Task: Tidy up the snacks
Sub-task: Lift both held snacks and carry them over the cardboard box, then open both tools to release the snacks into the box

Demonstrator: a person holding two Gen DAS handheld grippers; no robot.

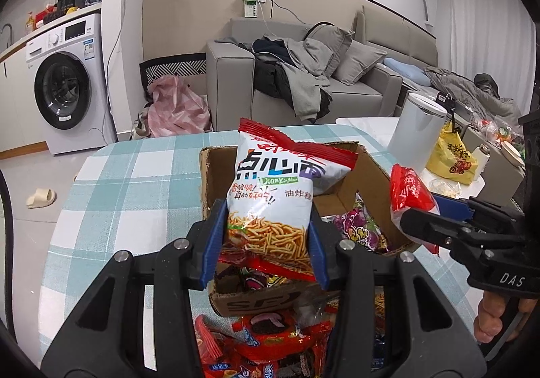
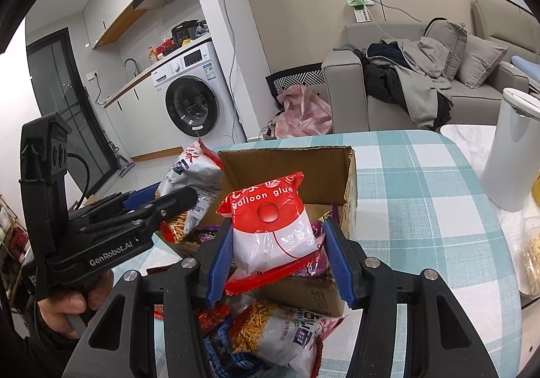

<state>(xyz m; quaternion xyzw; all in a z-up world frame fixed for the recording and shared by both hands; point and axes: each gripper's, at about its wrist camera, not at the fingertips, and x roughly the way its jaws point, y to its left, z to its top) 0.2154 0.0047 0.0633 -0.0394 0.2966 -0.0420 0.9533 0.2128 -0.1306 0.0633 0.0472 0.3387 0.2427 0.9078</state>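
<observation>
Here the cardboard box (image 2: 290,168) stands open on the checked tablecloth (image 2: 422,195), with purple-wrapped snacks (image 1: 361,226) lying on its floor; how many is hard to tell. The left gripper (image 1: 266,243) pinches a noodle snack bag (image 1: 276,189) tight by its lower part, above the box's near wall. The right gripper (image 2: 280,259) clamps a red-and-white balloon glue packet (image 2: 273,229) over the box. More packets (image 2: 270,337) lie heaped before the box, partly hidden behind the fingers and cut off below.
</observation>
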